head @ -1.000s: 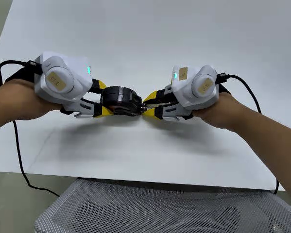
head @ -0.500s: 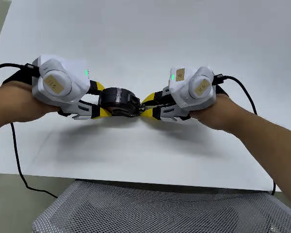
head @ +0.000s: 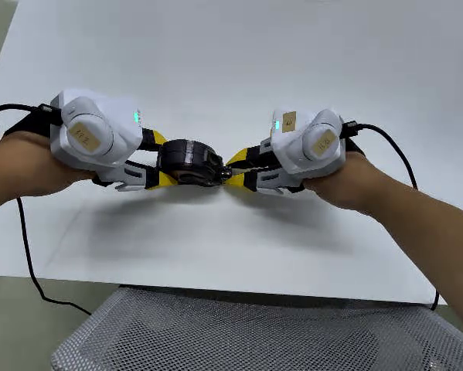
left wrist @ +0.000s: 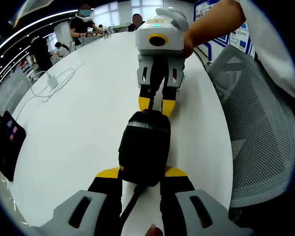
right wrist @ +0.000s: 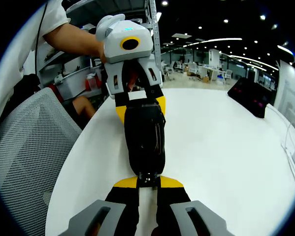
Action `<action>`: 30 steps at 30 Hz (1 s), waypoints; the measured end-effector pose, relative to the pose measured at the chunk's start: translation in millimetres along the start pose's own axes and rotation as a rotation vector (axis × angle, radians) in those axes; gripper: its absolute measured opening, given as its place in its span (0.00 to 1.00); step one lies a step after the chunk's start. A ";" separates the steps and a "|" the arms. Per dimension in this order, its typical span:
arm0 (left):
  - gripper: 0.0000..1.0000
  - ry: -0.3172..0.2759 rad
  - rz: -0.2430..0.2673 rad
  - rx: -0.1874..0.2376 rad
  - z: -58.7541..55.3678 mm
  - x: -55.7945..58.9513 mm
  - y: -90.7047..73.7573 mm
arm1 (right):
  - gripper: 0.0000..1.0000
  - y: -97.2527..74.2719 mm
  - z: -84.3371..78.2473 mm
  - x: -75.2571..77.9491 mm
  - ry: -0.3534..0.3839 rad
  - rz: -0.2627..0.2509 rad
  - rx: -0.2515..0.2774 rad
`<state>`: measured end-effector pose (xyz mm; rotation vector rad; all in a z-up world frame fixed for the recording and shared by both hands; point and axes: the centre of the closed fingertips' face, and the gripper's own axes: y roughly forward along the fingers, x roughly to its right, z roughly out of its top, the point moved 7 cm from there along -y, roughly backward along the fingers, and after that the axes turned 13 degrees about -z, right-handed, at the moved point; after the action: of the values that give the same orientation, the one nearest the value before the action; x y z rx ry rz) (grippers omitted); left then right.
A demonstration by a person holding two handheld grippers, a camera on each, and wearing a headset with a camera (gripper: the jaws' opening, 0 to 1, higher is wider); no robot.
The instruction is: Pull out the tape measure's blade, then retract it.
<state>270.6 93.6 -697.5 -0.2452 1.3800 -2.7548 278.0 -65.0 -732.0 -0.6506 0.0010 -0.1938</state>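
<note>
Tape measure (head: 188,162) over white table (head: 293,62): L gripper (head: 163,160) jaws clamp its case, R gripper (head: 235,168) jaws pinch blade tip (right wrist: 147,178) at case mouth

The tape measure (head: 189,162) is cased in black plastic with a slight gloss. The left gripper (head: 163,159) and right gripper (head: 235,169) are shelled in smooth white plastic, with jaws tipped in matt yellow. The table (head: 293,62) is finished smooth, white and matt; the chair (head: 254,332) is covered in grey mesh.
</note>
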 end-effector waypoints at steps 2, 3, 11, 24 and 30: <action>0.23 -0.002 -0.001 0.000 0.1 0.1 -0.1 | 0.09 -1.6 -0.5 0.1 -0.002 -0.003 -0.003; 0.23 -0.004 -0.001 0.001 0.2 0.0 -0.1 | 0.09 -2.7 -1.2 0.1 0.000 -0.003 -0.004; 0.23 -0.010 -0.001 0.001 0.7 0.1 0.0 | 0.09 -11.5 -6.0 1.0 0.007 -0.010 -0.011; 0.23 -0.016 0.000 0.004 0.7 0.1 -0.3 | 0.09 -20.0 -10.1 3.5 0.002 -0.012 -0.028; 0.23 -0.016 0.001 0.002 1.3 0.4 -0.1 | 0.09 -23.7 -13.2 3.9 0.002 -0.015 -0.033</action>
<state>270.4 92.6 -696.6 -0.2662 1.3728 -2.7471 276.8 -92.0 -728.0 -0.6830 0.0014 -0.2095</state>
